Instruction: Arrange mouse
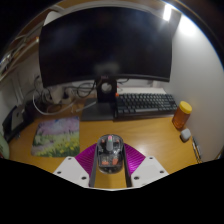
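A see-through mouse [110, 150] with coloured parts inside sits between my fingers. My gripper [110, 162] is shut on it, with the magenta pads [86, 160] pressing on both of its sides. The mouse appears to be held just above the wooden desk [150, 135]. A colourful mouse mat [57, 135] lies on the desk ahead and to the left of the fingers.
A black keyboard [146, 103] lies ahead to the right, under a large dark monitor [105, 45]. An orange bottle [184, 112] and a small white object [185, 134] stand at the right. Cables and a power strip [60, 96] lie at the far left.
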Motion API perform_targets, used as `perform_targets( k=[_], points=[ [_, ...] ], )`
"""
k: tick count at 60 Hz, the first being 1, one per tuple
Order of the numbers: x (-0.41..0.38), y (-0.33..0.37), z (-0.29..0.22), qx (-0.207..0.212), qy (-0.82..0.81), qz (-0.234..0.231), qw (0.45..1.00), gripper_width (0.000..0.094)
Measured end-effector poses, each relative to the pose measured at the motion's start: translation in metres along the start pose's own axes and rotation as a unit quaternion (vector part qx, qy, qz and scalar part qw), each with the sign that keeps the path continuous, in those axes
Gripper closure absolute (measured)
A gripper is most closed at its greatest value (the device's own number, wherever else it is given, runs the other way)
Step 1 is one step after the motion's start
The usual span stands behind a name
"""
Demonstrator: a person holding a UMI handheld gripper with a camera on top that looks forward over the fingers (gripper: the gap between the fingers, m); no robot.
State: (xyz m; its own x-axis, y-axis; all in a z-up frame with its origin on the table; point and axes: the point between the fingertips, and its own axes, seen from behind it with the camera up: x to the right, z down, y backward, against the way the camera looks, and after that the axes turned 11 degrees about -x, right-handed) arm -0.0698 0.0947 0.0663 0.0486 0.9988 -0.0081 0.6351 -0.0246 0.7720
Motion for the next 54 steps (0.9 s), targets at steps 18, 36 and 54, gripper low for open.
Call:
perform_targets(
  k=[18, 36, 54],
  points=[
    [-0.120, -0.005, -0.072, 0.019, 0.011, -0.050, 0.999, 0.0519],
    [-0.245, -0.084, -0.042, -0.036, 0.038, -0.054, 0.997, 0.0519],
    [-0.257, -0.118, -0.014, -0.063, 0.024, -0.033, 0.997, 0.0443]
  ],
)
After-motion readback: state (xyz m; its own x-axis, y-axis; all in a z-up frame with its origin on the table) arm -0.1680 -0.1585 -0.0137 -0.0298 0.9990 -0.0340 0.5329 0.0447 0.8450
